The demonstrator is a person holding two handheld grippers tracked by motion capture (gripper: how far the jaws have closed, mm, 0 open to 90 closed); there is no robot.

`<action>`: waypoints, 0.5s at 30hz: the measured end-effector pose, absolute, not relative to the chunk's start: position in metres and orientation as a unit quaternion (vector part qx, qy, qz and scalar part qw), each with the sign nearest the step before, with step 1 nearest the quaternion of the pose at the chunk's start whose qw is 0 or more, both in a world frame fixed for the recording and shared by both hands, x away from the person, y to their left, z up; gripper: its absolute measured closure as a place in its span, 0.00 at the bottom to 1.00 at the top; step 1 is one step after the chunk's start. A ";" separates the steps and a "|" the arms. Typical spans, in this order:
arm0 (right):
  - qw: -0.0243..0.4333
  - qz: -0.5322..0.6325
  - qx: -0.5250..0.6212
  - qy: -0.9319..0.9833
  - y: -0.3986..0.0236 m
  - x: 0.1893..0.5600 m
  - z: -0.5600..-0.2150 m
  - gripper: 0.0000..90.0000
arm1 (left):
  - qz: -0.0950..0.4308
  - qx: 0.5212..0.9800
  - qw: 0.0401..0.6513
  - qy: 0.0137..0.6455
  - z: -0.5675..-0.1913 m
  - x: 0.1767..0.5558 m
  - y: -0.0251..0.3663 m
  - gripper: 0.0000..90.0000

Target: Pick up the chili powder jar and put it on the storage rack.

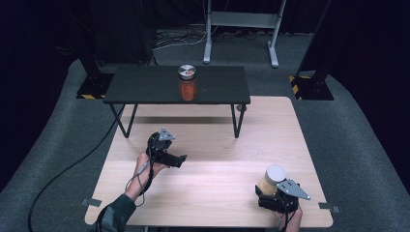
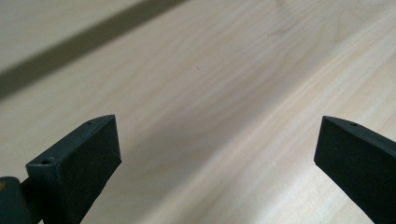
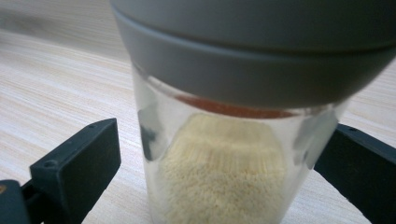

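Jar (image 3: 224,154): clear, grey lid, pale yellow grains.

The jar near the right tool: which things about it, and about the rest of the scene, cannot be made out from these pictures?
- Jar with the grey lid: right gripper view cuts off its base and lid top; whether the right tool presses on it is unclear, a gap shows at one side.
- High view: that tool hides the jar's lower part.
- Orange jar on the black shelf: too small to tell its contents.
- Left tool: open, bare wood between its jaws.
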State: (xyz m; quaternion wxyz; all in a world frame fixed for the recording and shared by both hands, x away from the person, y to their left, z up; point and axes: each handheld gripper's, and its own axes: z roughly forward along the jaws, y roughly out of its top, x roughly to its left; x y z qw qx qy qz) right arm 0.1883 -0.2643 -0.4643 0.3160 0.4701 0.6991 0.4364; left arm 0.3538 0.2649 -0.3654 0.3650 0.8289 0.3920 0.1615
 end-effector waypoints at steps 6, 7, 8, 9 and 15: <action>0.318 0.432 0.470 0.701 -0.262 0.188 -0.464 0.00 | 0.170 0.826 0.364 0.394 -0.395 0.330 0.265 0.00; 0.318 0.433 0.469 0.701 -0.263 0.188 -0.464 0.00 | 0.165 0.822 0.373 0.398 -0.400 0.326 0.268 0.00; 0.318 0.433 0.467 0.702 -0.263 0.188 -0.464 0.00 | 0.165 0.819 0.377 0.401 -0.404 0.322 0.269 0.00; 0.317 0.433 0.467 0.703 -0.263 0.189 -0.464 0.00 | 0.164 0.815 0.382 0.403 -0.408 0.319 0.270 0.00; 0.320 0.433 0.467 0.701 -0.262 0.188 -0.464 0.00 | 0.166 0.816 0.381 0.401 -0.414 0.312 0.269 0.00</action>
